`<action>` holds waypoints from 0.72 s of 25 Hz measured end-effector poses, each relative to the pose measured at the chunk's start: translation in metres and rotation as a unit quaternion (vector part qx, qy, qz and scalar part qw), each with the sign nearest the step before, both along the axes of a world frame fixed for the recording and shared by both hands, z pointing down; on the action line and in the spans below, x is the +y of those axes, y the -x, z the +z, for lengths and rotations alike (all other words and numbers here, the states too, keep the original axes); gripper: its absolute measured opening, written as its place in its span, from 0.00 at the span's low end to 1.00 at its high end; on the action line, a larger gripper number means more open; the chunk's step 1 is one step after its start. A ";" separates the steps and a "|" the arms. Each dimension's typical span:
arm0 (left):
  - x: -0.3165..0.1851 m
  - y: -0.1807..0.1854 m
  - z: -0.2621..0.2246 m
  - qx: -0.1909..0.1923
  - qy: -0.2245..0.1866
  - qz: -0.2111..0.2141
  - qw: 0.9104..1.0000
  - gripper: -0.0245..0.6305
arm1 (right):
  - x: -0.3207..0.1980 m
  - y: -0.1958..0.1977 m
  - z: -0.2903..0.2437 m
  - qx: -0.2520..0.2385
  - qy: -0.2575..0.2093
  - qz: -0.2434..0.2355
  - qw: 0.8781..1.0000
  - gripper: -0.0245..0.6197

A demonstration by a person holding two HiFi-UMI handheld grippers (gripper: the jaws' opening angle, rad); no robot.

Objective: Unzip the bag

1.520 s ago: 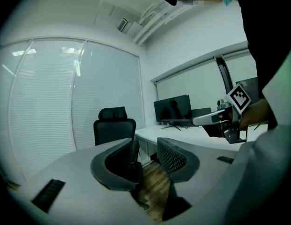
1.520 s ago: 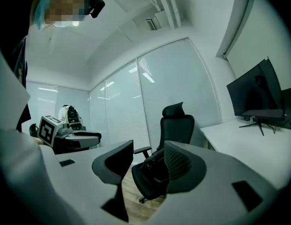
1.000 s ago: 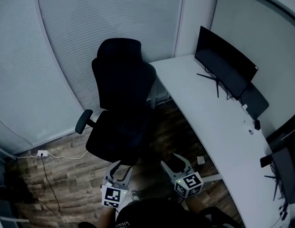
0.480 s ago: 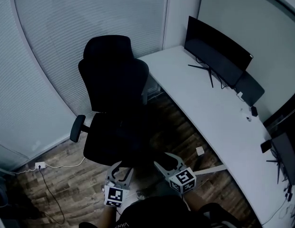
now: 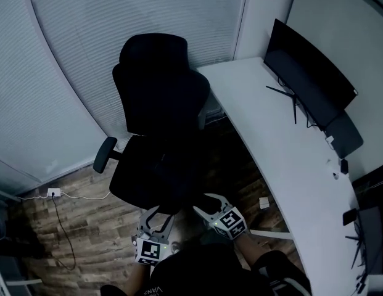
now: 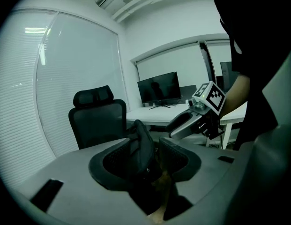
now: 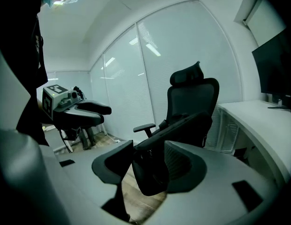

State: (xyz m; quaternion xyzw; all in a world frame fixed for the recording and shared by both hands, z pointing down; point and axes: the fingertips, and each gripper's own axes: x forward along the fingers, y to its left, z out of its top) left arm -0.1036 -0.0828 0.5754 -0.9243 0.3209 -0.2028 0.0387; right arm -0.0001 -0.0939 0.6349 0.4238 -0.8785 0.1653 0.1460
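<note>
Black bag [image 6: 142,142] sits on office chair [image 5: 157,97], contents unseen.

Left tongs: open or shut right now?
Open: the left tongs stand apart, pads pressing on nothing; only the black chair shows beyond the gap.

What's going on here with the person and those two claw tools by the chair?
A person stands facing a black office chair beside a white desk, with a two-jaw gripper in each hand. The left gripper and right gripper are both low in front of the seat, jaws open and gripping nothing. A dark shape on the seat could be a bag, but it is too dim to be sure.
</note>
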 end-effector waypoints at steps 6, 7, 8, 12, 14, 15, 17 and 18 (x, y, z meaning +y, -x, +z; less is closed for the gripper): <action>-0.011 -0.011 0.010 -0.011 0.010 -0.036 0.999 0.32 | -0.025 0.012 0.039 0.014 0.012 -0.095 0.995 0.33; -0.012 -0.010 0.013 -0.014 0.013 -0.042 0.999 0.32 | -0.026 0.016 0.044 0.018 0.017 -0.111 0.994 0.33; -0.012 -0.010 0.015 -0.018 0.019 -0.048 0.999 0.32 | -0.027 0.020 0.050 0.021 0.022 -0.125 0.992 0.33; -0.013 -0.007 0.027 -0.039 0.032 -0.068 0.996 0.32 | -0.030 0.031 0.066 0.028 0.027 -0.172 0.984 0.33; -0.016 -0.008 0.031 -0.037 0.037 -0.077 0.996 0.32 | -0.031 0.033 0.069 0.028 0.024 -0.187 0.982 0.33; -0.018 -0.009 0.031 -0.036 0.038 -0.081 0.995 0.32 | -0.033 0.033 0.070 0.029 0.024 -0.190 0.981 0.32; -0.022 -0.010 0.031 -0.038 0.036 -0.085 0.995 0.32 | -0.036 0.032 0.071 0.036 0.024 -0.191 0.981 0.24; -0.024 -0.010 0.034 -0.042 0.038 -0.086 0.995 0.32 | -0.038 0.030 0.071 0.040 0.023 -0.191 0.980 0.19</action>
